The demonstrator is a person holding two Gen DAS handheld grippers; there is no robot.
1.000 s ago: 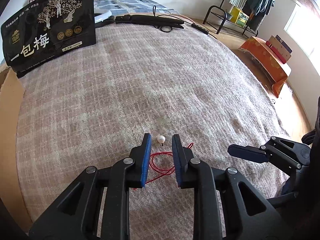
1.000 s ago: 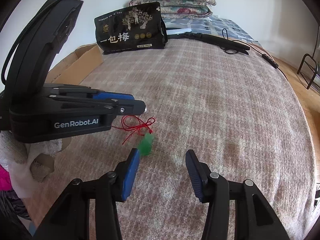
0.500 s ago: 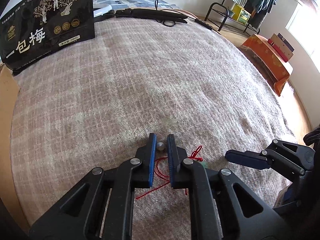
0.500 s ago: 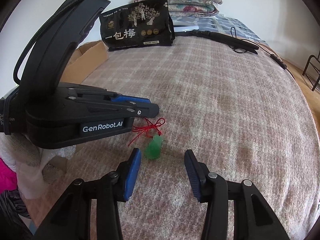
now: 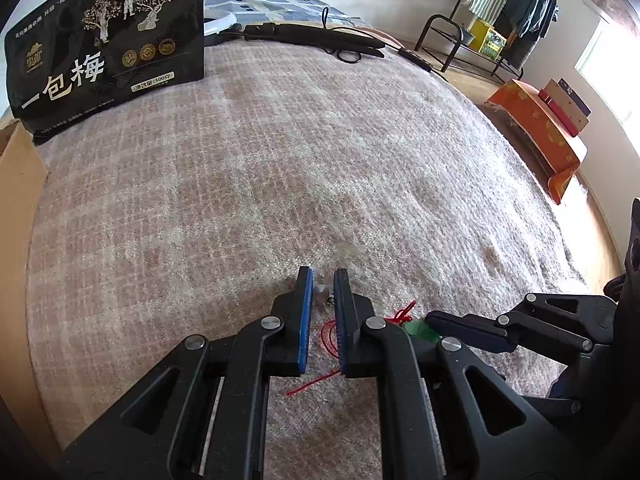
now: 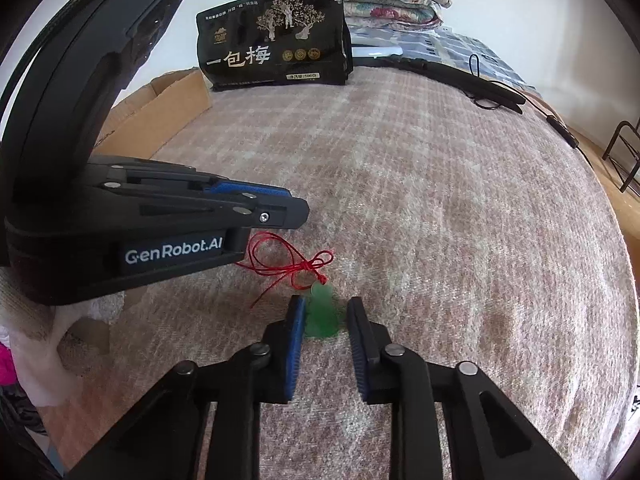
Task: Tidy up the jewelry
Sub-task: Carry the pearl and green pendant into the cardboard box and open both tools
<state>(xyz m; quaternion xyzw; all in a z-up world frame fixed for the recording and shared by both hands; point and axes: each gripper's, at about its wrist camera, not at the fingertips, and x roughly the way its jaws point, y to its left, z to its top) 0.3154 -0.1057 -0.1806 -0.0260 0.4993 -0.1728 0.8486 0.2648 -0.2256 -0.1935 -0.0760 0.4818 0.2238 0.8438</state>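
A red cord necklace [image 6: 288, 266] lies on the plaid blanket, with a white bead [image 5: 321, 291] at one end and a green pendant [image 6: 321, 312] at the other. My left gripper [image 5: 322, 280] is shut on the white bead, low over the blanket; it also shows in the right wrist view [image 6: 280, 210]. My right gripper [image 6: 326, 312] has its jaws around the green pendant; the left pad touches it and a gap shows on the right. The pendant also shows in the left wrist view [image 5: 420, 330], beside the right gripper's fingers [image 5: 460, 328].
A black snack bag [image 5: 108, 44] stands at the far left of the bed. A cardboard box [image 6: 160, 110] is by the left edge. A black folded tripod and cable [image 5: 316, 36] lie at the far end. An orange bench [image 5: 540, 136] stands on the floor to the right.
My left gripper closed on the white bead. My right gripper moved forward and narrowed around the green pendant.
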